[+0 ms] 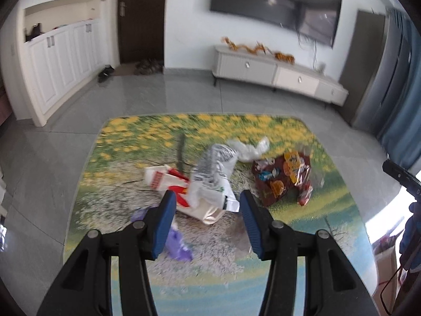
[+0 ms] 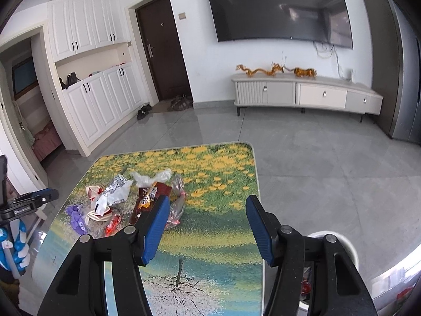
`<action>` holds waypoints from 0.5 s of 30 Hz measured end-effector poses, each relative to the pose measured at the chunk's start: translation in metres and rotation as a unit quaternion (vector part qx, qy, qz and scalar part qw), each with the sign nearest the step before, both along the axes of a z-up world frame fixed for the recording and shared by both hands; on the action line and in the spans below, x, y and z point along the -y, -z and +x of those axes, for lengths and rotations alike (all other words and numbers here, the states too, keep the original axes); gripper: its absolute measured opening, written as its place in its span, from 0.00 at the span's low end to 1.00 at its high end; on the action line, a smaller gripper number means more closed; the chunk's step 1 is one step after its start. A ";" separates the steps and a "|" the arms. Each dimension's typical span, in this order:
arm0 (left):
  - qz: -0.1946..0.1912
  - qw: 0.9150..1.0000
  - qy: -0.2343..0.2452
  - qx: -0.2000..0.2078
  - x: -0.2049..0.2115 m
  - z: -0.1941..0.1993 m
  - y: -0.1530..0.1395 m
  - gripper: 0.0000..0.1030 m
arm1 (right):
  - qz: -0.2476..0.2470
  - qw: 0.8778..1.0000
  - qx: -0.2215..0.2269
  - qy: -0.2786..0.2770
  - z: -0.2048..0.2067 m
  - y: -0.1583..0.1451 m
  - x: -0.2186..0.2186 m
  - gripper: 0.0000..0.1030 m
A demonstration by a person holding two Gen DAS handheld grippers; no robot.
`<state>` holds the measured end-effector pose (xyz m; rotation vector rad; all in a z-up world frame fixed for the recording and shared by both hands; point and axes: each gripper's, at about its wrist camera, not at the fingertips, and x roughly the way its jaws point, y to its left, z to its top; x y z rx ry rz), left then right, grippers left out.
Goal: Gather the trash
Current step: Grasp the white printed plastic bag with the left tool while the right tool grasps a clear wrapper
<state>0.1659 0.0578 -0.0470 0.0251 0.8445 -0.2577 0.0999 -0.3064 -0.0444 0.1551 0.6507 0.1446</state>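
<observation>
The bench (image 1: 263, 271) carries a printed cover of yellow flowers, grass and a bare tree, and it fills the lower half of both views, standing on a grey tiled floor (image 2: 329, 163). Beyond it a dark television (image 2: 279, 10) hangs on the white wall over a low pale cabinet (image 2: 307, 96), with white cupboards (image 2: 97, 97) and a dark door (image 2: 163, 50) to the left. The trash sits in a loose heap near the bench's middle: a grey-and-white printed plastic bag (image 1: 210, 173) lies crumpled at the centre, a dark red snack wrapper (image 1: 279, 181) lies just to its right, a white and red carton (image 1: 163, 179) touches the bag's left side, a clear crumpled bag (image 1: 250, 146) lies behind, and a purple wrapper (image 1: 176, 242) lies nearest the camera (the left view is somewhat blurred). The left tool (image 1: 208, 218) hangs above the near edge of the heap with its blue pads apart and nothing pinched between them. The right tool (image 2: 206, 223) is likewise released and empty, its left pad overlapping the red wrapper's edge in the picture; whether it touches I cannot tell. A white round container (image 2: 342, 242) stands off the bench's right edge.
</observation>
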 end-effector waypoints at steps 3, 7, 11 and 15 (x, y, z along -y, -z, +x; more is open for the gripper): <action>0.021 0.999 0.017 -0.032 0.020 0.026 0.018 0.46 | 0.003 1.000 -0.018 -0.014 0.013 0.019 -0.004 0.56; 0.050 0.997 0.031 -0.059 0.039 0.053 0.037 0.46 | 0.014 0.998 -0.035 -0.041 0.028 0.037 -0.015 0.56; 0.074 0.993 0.038 -0.088 0.052 0.078 0.056 0.34 | 0.021 0.996 -0.045 -0.074 0.044 0.050 -0.029 0.56; 0.080 0.990 0.039 -0.105 0.056 0.089 0.070 0.28 | 0.026 0.993 -0.054 -0.097 0.062 0.063 -0.042 0.52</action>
